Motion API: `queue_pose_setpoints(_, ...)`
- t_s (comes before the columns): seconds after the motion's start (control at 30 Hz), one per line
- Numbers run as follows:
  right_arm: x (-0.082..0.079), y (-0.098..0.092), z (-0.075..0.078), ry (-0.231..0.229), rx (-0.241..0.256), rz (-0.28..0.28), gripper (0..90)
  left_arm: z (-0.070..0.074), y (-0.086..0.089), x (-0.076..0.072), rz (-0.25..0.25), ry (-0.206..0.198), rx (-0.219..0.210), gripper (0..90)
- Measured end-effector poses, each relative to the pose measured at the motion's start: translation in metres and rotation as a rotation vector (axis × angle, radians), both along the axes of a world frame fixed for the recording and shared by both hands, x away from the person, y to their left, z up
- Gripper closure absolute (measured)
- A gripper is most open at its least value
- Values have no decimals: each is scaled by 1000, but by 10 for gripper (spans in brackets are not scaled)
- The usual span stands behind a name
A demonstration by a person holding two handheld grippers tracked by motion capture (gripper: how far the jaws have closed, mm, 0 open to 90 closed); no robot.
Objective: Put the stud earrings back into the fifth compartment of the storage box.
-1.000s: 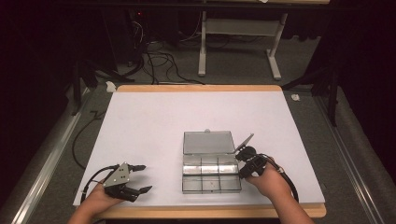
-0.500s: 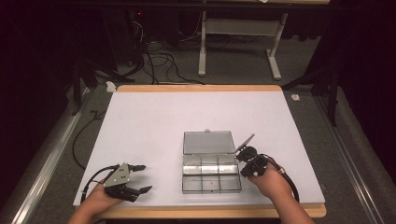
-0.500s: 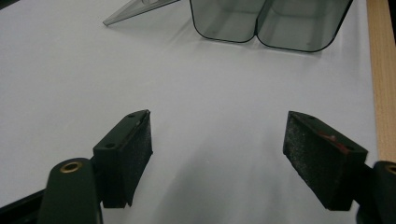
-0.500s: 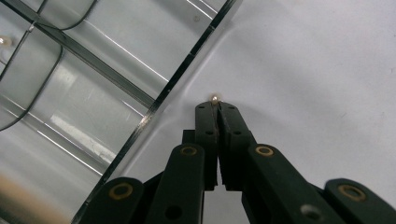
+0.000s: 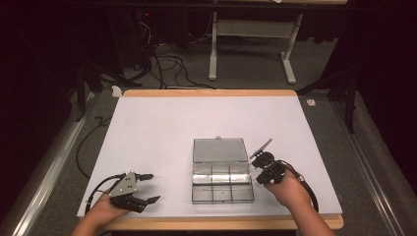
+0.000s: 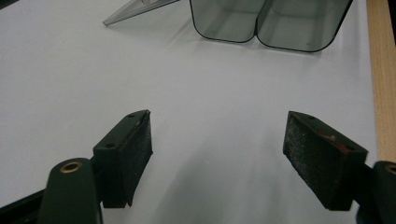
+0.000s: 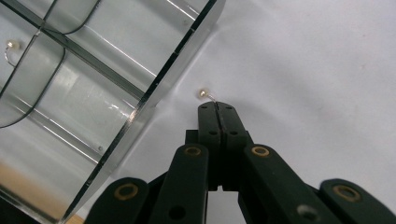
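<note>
A clear compartment box (image 5: 221,183) lies on the white table with its lid (image 5: 220,150) open and laid back. My right gripper (image 5: 259,173) sits just off the box's right side. In the right gripper view that gripper (image 7: 217,109) is shut on the thin wire of a small pearl earring (image 7: 203,94), low over the table beside the box wall (image 7: 154,88). A second pearl earring (image 7: 10,45) lies in one compartment. My left gripper (image 5: 147,187) rests near the front left, open and holding nothing (image 6: 233,154), and it faces the box (image 6: 261,23).
The wooden front edge of the table (image 5: 221,223) runs just behind both hands. Wide white table surface (image 5: 206,118) stretches beyond the box. Cables and a desk frame (image 5: 246,44) stand on the floor past the far edge.
</note>
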State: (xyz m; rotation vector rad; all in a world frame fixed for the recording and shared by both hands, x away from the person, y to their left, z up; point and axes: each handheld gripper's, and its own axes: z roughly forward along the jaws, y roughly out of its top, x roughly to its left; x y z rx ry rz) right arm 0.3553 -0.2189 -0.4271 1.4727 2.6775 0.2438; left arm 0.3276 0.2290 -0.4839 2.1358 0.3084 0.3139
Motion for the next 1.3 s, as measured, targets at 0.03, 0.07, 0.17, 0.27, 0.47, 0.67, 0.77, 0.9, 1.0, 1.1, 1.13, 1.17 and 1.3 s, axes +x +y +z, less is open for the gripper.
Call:
queue_pose_setpoints(0.03, 0, 0, 1, -1, 0, -1, 900, 0, 0, 0, 0, 0, 0, 244)
queue_pose_setpoints(0.07, 0, 0, 1, -5, -8, -3, 900, 0, 0, 0, 0, 0, 0, 244)
queue_pose_setpoints(0.17, 1, 1, 1, -8, 6, -7, 892, 0, 0, 0, 0, 0, 1, 244)
queue_pose_setpoints(0.27, 2, 3, 0, -8, 18, -4, 828, 0, 0, 0, 0, 0, 2, 244)
queue_pose_setpoints(0.47, 5, 11, -11, 8, -6, 12, 717, 0, 0, 0, -1, -2, 2, 244)
queue_pose_setpoints(0.67, 5, 12, -11, 9, -26, 21, 863, 0, 0, 0, -1, 1, -1, 244)
queue_pose_setpoints(0.77, 5, 12, -11, 11, -23, 22, 868, 0, 0, 0, -1, 1, -1, 244)
queue_pose_setpoints(0.9, 5, 8, -6, -5, -11, 18, 895, 0, 0, 0, -1, 1, 0, 244)
queue_pose_setpoints(1.0, 4, 5, -5, 5, -10, 13, 895, 0, 0, 0, -1, 1, 0, 244)
queue_pose_setpoints(1.1, 3, 1, -2, 4, -2, 0, 896, 0, 0, 0, 0, 0, 1, 244)
queue_pose_setpoints(1.13, 3, 1, -2, 4, -2, 0, 896, 0, 0, 0, 0, 0, 1, 244)
queue_pose_setpoints(1.17, 2, 0, -1, -1, 0, 6, 896, 0, 0, 0, 0, 0, 2, 244)
queue_pose_setpoints(1.3, 0, -2, 5, -7, 6, 4, 895, 0, 0, 0, 0, -1, 1, 244)
